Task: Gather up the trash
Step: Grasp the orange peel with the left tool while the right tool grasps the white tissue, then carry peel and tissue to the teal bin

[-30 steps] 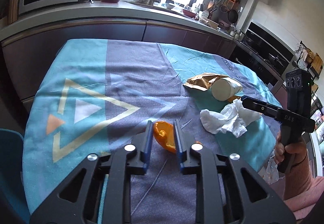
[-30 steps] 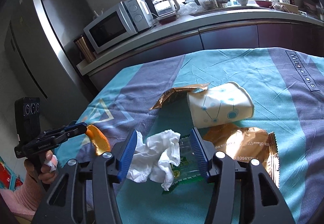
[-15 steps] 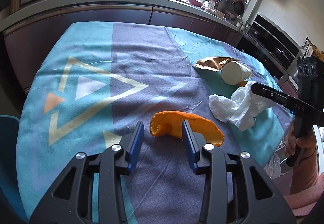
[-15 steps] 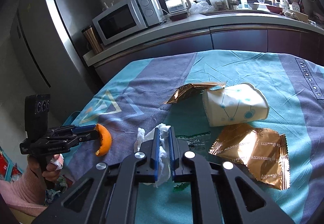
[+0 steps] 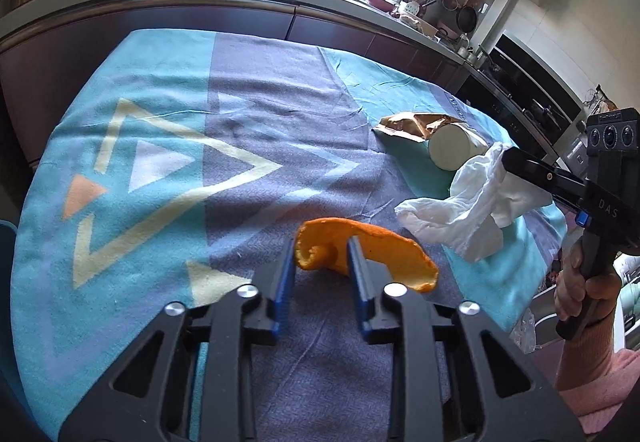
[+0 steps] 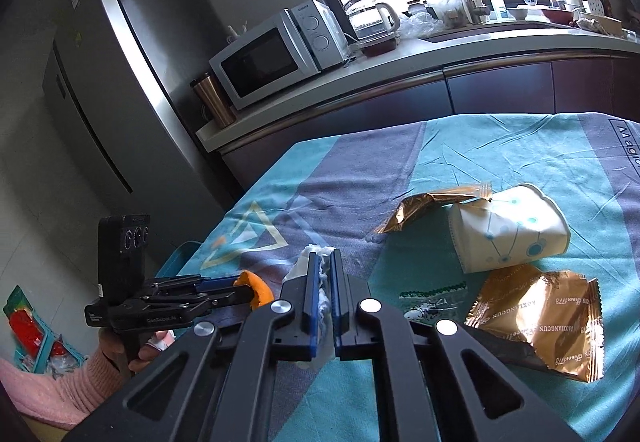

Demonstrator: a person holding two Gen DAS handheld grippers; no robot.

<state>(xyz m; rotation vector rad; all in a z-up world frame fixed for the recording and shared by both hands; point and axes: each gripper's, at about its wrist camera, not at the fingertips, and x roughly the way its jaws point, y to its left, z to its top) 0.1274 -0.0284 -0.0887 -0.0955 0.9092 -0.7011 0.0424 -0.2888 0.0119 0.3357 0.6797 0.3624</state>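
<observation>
An orange peel (image 5: pixel 384 246) lies curled on the tablecloth, its rolled end filling the gap of my left gripper (image 5: pixel 320 246). The jaws are closing and both pads touch the peel. From the right wrist view the peel (image 6: pixel 258 288) sits at the left gripper's (image 6: pixel 248 292) tip. My right gripper (image 6: pixel 325 262) is shut on a crumpled white tissue (image 6: pixel 316 251). In the left wrist view the tissue (image 5: pixel 460 214) hangs from the right gripper (image 5: pixel 506 158) just above the cloth. A tipped paper cup (image 6: pixel 508 234), two gold wrappers (image 6: pixel 536 310) (image 6: pixel 424 208) and a clear green-edged wrapper (image 6: pixel 432 294) lie to the right.
A teal and grey tablecloth (image 5: pixel 240 114) covers the table. Behind it runs a dark counter (image 6: pixel 500 82) with a microwave (image 6: pixel 276 58) and a kettle; a fridge (image 6: pixel 120 82) stands to the left. A teal crate (image 6: pixel 32 326) sits on the floor beside the person's pink sleeve.
The right jaws closed on the tissue and raised it off the cloth. The left jaws widened, leaving the peel lying on the cloth, then narrowed onto its curled end.
</observation>
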